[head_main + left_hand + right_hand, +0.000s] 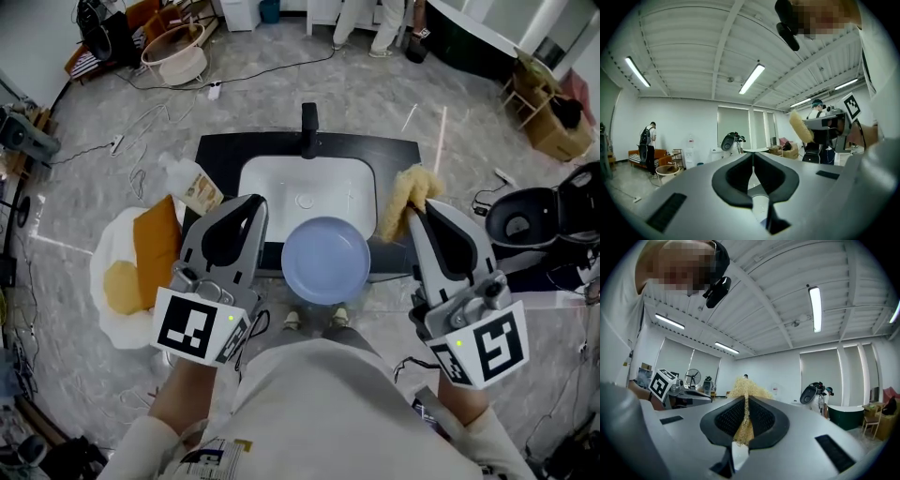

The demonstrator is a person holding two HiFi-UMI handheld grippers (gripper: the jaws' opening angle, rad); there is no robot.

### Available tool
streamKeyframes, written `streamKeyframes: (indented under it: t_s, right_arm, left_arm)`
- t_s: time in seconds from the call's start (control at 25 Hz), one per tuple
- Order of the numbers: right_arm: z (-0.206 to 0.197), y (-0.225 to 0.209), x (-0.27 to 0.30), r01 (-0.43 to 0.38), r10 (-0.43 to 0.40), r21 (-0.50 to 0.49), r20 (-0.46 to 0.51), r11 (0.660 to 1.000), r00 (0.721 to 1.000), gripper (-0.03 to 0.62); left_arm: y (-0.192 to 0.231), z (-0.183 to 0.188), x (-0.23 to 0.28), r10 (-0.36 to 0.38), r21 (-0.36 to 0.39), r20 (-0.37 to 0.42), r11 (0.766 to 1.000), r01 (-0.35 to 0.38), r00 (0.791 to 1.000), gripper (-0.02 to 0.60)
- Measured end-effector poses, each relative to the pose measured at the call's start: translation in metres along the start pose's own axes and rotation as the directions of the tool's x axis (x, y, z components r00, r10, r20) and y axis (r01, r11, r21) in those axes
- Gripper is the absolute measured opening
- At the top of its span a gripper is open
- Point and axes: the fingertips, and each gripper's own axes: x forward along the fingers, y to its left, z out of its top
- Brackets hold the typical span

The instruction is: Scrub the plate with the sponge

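A round blue plate (324,261) lies face up at the front edge of the black sink counter (217,155), between my two grippers. My left gripper (255,202) is beside its left rim and higher. In the left gripper view its pads (753,157) meet with nothing between them, and a bit of blue shows below the jaws. My right gripper (419,208) is shut on a yellow stringy sponge (405,197), which sticks out past its pads (743,387). The left gripper view also shows that sponge (800,126), off to the right.
A white sink basin (305,192) with a black tap (308,119) lies behind the plate. A bottle (192,183) and orange and yellow cloths (155,244) lie at the left. A black appliance (520,217) stands at the right. Cables cross the floor. People stand in the room.
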Motion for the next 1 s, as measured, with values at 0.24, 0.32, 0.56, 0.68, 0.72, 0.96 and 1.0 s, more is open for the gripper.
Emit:
streamKeyframes:
  t_s: [0.24, 0.32, 0.56, 0.68, 0.72, 0.96, 1.0]
  right_arm:
    - [0.007, 0.002, -0.01, 0.004, -0.004, -0.01, 0.018, 1.0, 1.0, 0.046]
    - [0.007, 0.001, -0.011, 0.012, -0.012, -0.014, 0.011, 1.0, 1.0, 0.046]
    - [0.0, -0.002, -0.009, 0.03, -0.03, -0.021, -0.017, 0.999, 0.999, 0.046]
    - [0.0, -0.001, -0.007, 0.031, -0.032, -0.021, -0.021, 0.999, 0.999, 0.046]
    - [-0.001, 0.0, -0.006, 0.03, -0.031, -0.021, -0.022, 0.999, 0.999, 0.046]
    - [-0.004, 0.007, -0.004, 0.025, -0.026, -0.03, -0.025, 0.999, 0.999, 0.046]
    - [-0.005, 0.008, -0.004, 0.026, -0.027, -0.032, -0.026, 0.999, 0.999, 0.046]
  left_arm:
    - [-0.006, 0.017, -0.006, -0.005, 0.043, 0.034, 0.999, 0.003, 0.999, 0.028]
    - [-0.007, 0.017, -0.007, -0.006, 0.05, 0.029, 0.999, 0.005, 1.0, 0.029]
    - [-0.007, 0.014, -0.008, -0.012, 0.057, 0.011, 0.998, 0.011, 1.0, 0.028]
    - [-0.005, 0.013, -0.009, -0.006, 0.068, 0.005, 0.998, 0.005, 1.0, 0.028]
    - [-0.003, 0.012, -0.01, 0.001, 0.073, 0.003, 0.997, -0.001, 1.0, 0.028]
    - [0.001, 0.009, -0.013, 0.02, 0.077, 0.009, 0.997, -0.021, 1.0, 0.028]
    - [0.0, 0.009, -0.012, 0.021, 0.068, 0.009, 0.997, -0.021, 1.0, 0.028]
